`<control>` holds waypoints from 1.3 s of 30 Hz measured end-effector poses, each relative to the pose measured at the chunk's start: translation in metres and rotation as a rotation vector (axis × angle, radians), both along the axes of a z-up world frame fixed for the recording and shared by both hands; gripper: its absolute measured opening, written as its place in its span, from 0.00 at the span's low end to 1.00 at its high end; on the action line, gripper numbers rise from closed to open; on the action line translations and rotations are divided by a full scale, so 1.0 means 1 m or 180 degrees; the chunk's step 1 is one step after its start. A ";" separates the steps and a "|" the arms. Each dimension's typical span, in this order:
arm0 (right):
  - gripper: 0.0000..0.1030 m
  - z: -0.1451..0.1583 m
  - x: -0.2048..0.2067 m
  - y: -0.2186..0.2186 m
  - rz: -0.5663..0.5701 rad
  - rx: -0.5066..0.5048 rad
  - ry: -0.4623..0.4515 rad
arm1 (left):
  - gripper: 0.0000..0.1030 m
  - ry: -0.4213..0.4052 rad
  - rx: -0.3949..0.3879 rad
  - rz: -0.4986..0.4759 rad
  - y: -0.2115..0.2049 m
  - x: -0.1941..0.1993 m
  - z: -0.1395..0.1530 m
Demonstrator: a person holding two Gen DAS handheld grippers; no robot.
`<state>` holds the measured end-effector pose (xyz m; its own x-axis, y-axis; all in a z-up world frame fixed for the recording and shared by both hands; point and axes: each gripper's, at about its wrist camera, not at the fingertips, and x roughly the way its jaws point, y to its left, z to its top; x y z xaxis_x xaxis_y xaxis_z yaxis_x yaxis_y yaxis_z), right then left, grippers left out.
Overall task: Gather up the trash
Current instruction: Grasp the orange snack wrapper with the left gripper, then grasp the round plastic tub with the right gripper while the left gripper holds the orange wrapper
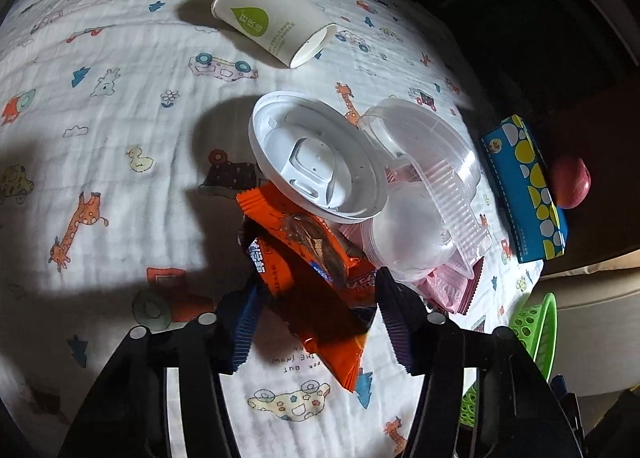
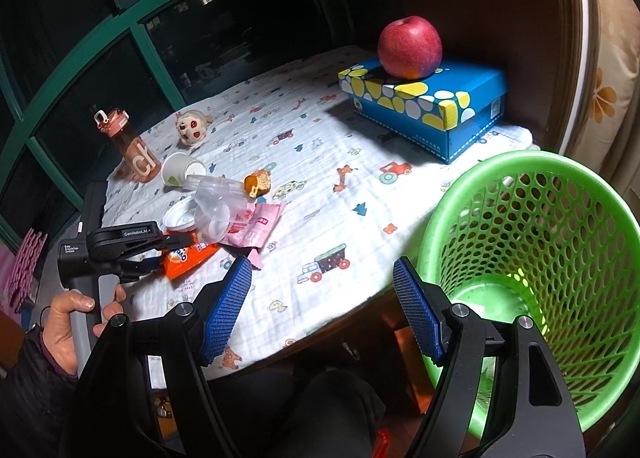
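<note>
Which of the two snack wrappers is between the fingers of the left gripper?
The orange wrapper lies between the left gripper fingers. The pink wrapper lies off to the side, under the clear plastic container.

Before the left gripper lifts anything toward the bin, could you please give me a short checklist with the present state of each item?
1. Orange wrapper between the left gripper's pads: ok.
2. Pads actually pressing the wrapper: cannot tell; it sits in the gap, but contact is not clear.
3. Wrapper free of other trash: not ok; the white lid and the clear plastic cups overlap its far end.
4. Green basket open and within view beside the table: ok.
5. Right gripper empty and open: ok.
6. Apple and blue box away from the trash pile: ok.
</note>
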<state>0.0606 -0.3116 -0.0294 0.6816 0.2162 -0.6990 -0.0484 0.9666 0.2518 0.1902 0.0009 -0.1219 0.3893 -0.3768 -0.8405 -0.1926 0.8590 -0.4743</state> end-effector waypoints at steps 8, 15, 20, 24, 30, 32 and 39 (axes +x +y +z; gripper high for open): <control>0.71 0.001 0.007 0.012 0.0117 -0.0009 -0.0011 | 0.24 -0.0115 0.0168 -0.0150 0.006 -0.016 0.013; 0.71 0.001 0.028 0.039 0.0372 -0.0007 -0.0006 | 0.22 -0.0232 0.0220 -0.0192 0.023 -0.037 0.032; 0.71 -0.004 0.050 0.063 0.0577 0.0082 0.0080 | 0.22 -0.0322 0.0237 -0.0166 0.044 -0.051 0.044; 0.71 -0.012 0.074 0.087 0.0757 0.0088 0.0151 | 0.22 -0.0413 0.0292 -0.0127 0.059 -0.057 0.054; 0.71 -0.023 0.115 0.119 0.0936 0.0225 0.0316 | 0.22 -0.0488 0.0362 -0.0086 0.077 -0.058 0.061; 0.73 -0.026 0.128 0.126 0.0941 0.0277 0.0341 | 0.22 -0.0481 0.0359 -0.0063 0.082 -0.057 0.059; 0.85 -0.039 0.178 0.148 0.0895 0.0424 0.0523 | 0.22 -0.0420 0.0322 -0.0022 0.093 -0.052 0.049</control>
<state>0.2383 -0.1637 -0.0687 0.4632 0.4762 -0.7475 -0.2562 0.8793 0.4014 0.1382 0.0938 -0.0727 0.4965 -0.2958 -0.8161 -0.1283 0.9048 -0.4060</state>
